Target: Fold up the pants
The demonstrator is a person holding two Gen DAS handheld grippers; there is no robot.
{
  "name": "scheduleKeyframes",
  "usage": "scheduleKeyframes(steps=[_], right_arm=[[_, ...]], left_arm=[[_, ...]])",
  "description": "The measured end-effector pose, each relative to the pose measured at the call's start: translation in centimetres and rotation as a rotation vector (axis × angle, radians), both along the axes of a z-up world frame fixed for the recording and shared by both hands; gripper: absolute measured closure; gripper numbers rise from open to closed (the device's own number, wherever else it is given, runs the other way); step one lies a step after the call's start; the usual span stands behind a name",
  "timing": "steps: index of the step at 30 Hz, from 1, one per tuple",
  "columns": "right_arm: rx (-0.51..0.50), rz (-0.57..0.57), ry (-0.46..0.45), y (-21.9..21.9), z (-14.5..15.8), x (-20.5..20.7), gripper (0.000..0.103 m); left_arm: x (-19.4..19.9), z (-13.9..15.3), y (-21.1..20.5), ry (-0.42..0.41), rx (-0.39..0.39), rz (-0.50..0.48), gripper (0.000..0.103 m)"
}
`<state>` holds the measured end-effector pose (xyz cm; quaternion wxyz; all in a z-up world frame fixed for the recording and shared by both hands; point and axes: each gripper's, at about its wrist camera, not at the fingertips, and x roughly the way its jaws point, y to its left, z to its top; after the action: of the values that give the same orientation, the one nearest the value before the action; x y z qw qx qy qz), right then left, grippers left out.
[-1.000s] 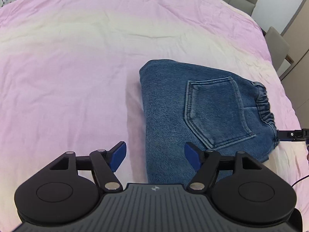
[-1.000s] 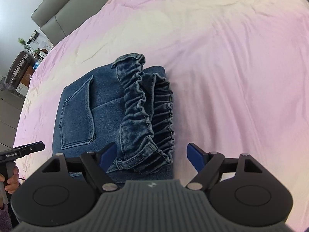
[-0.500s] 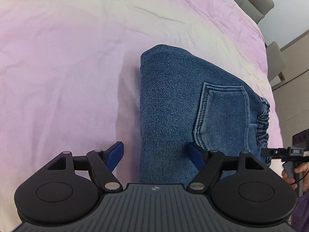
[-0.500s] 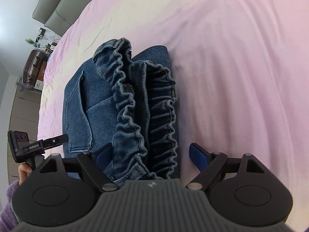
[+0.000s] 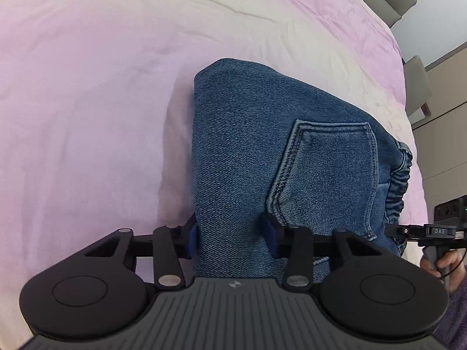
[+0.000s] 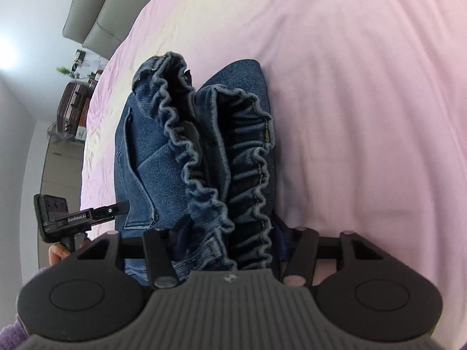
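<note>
Jeans [image 5: 248, 151], folded into a thick bundle, are lying on the pink bedsheet [image 5: 87, 102] with the back pocket [image 5: 327, 172] facing up. Your left gripper [image 5: 230, 233] is closing its jaws on the folded edge nearest you, blue pads [image 5: 191, 234] pressing into the denim from both sides. Your right gripper [image 6: 230, 239] is closing on the gathered elastic waistband [image 6: 204, 175], fabric bunched between its jaws. A grey headboard [image 6: 99, 20] is standing beyond the bed.
</note>
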<state>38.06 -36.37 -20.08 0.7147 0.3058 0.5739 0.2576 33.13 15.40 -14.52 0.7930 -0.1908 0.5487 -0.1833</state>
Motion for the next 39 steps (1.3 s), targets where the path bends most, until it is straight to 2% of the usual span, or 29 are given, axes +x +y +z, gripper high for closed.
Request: scheduleKeyframes(steps=[3, 6, 13, 17, 24, 32, 39], right_arm=[[-0.055, 0.0, -0.052, 0.8, 1.8, -1.0, 0.06], [-0.07, -0.001, -0.074, 0.9, 3.1, -1.7, 0.063], [-0.089, 0.006, -0.095, 0.6, 6.0, -3.9, 0.065], [-0.087, -0.001, -0.104, 0.4, 7.5, -5.3, 0.066], [-0.076, 0.023, -0.155, 2.1, 10.6, -6.7, 0.067], [-0.034, 0.094, -0.218, 10.2, 13.9, -6.3, 0.067], [0.036, 0.155, -0.234, 20.4, 13.9, -5.1, 0.067]], left_arm=[[-0.4, 1.1, -1.7, -0.027, 0.071, -0.003, 0.064], [-1.0, 2.1, -2.8, -0.053, 0.098, -0.004, 0.067], [-2.2, 4.8, -4.1, -0.078, 0.104, -0.017, 0.072], [-3.0, 6.3, -4.7, -0.093, 0.069, -0.02, 0.075], [-4.9, 9.1, -3.2, -0.147, 0.064, 0.004, 0.075], [-6.4, 12.9, 1.9, -0.206, 0.098, 0.078, 0.075], [-6.9, 14.6, 6.7, -0.227, 0.169, 0.161, 0.076]])
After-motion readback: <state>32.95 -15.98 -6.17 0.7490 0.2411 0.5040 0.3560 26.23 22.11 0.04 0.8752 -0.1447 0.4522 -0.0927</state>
